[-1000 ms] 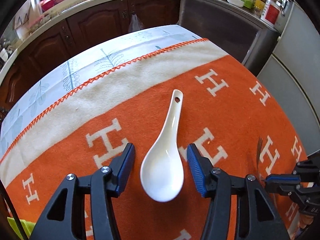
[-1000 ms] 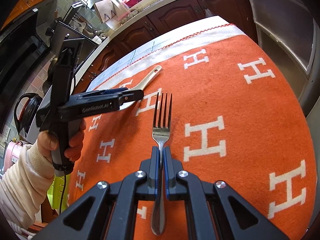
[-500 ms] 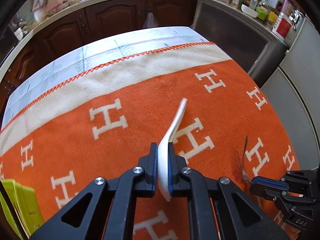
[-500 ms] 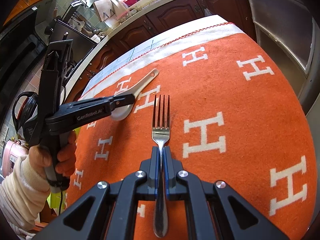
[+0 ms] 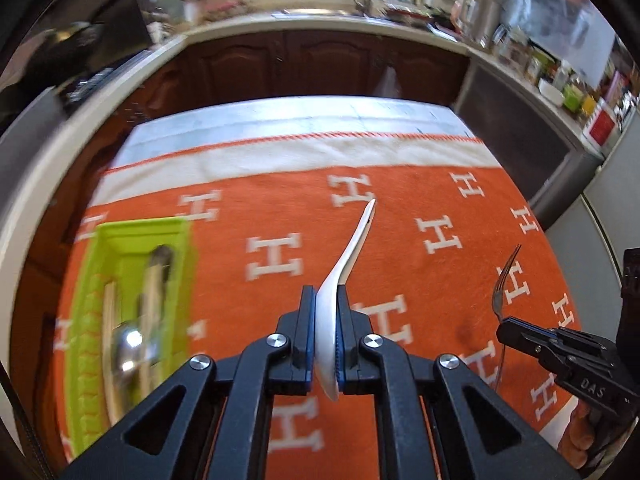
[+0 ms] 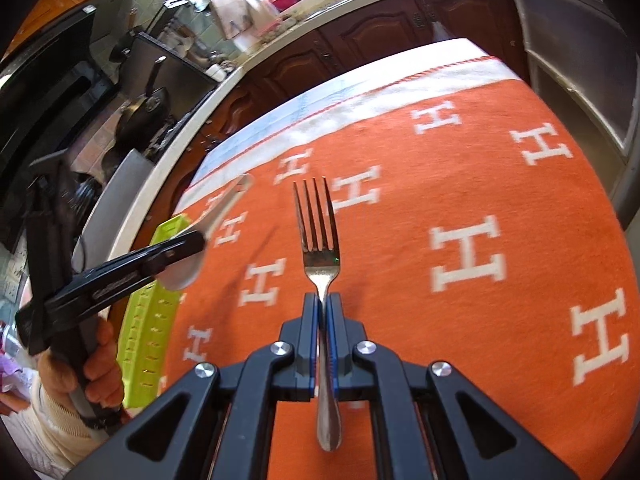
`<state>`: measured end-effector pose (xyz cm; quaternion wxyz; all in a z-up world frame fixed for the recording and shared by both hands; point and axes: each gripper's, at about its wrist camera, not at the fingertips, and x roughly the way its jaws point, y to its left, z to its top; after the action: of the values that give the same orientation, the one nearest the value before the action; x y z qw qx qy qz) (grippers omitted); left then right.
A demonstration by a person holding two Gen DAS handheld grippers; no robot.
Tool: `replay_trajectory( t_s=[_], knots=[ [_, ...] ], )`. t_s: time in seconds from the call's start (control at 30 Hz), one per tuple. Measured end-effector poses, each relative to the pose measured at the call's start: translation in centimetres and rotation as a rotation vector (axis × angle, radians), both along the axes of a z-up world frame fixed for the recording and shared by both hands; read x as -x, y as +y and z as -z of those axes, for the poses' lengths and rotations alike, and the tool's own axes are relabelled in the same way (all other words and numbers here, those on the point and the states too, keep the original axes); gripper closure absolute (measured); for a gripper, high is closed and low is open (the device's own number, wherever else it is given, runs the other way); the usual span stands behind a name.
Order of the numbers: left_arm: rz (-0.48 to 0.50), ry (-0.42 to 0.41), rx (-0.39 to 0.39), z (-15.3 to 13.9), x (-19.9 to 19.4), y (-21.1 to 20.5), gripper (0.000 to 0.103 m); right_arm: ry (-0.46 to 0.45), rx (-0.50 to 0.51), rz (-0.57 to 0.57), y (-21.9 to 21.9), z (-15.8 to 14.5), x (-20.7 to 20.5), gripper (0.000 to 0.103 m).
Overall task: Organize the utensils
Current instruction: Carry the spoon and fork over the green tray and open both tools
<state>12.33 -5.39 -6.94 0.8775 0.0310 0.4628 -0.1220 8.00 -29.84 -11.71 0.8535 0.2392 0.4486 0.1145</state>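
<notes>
the white ceramic spoon [image 5: 344, 276] is clamped edge-on in the left gripper [image 5: 323, 336], its bowl pinched between the blue pads and its handle slanting up and away over the cloth, clear of the surface. in the right wrist view the same spoon [image 6: 192, 268] shows at the left, blurred, bowl hanging below the tip of the left gripper [image 6: 188, 246], handle reaching up to the right.

the metal fork [image 6: 320, 248] sits in the right gripper [image 6: 322, 320], whose jaws are drawn in narrow on the neck just below the tines; the tines point forward and the handle end runs back under the pads toward the camera. from the left wrist view the fork [image 5: 505, 276] rises from the right gripper [image 5: 514, 330] at the right edge, tines up and curved.

a lime green tray [image 5: 132, 236] lies on the left part of the cloth, with metal utensils [image 5: 128, 344] inside, too blurred to tell apart. in the right wrist view the tray [image 6: 150, 332] shows as a green rim just behind the left gripper.

under everything spreads an orange blanket [image 6: 460, 184] patterned with white h letters, with a cream band and orange stitched edge along its far side. a hand [image 6: 94, 368] in a cream knitted sleeve [image 6: 52, 424] grips the left tool's handle. dark wooden cabinets [image 5: 320, 64] and a cluttered counter ring the table.
</notes>
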Motion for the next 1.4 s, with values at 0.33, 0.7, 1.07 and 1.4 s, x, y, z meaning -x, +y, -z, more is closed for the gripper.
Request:
replay_trajectory(
  t_s=[0.33, 0.7, 1.07, 1.4],
  knots=[
    [-0.309, -0.075, -0.042, -1.5, 6.1, 14.0, 0.097, -0.034, -0.103, -0.249, 12.0, -3.5, -1.6, 0.101],
    [-0.371, -0.016, 0.015, 3.5, 7.6, 18.4, 0.097, 0.102, -0.183, -0.327, 23.6, -3.8, -6.9, 0.1],
    [-0.349, -0.046, 0.033, 5.2, 7.9, 18.1, 0.069, 0.278, -0.126, -0.166, 24.3, 0.4, -9.7, 0.096],
    [-0.38, -0.134, 0.083, 1.3, 8.2, 19.6, 0.04, 0.117, 0.087, -0.206, 25.0, -2.1, -6.9, 0.096]
  ],
)
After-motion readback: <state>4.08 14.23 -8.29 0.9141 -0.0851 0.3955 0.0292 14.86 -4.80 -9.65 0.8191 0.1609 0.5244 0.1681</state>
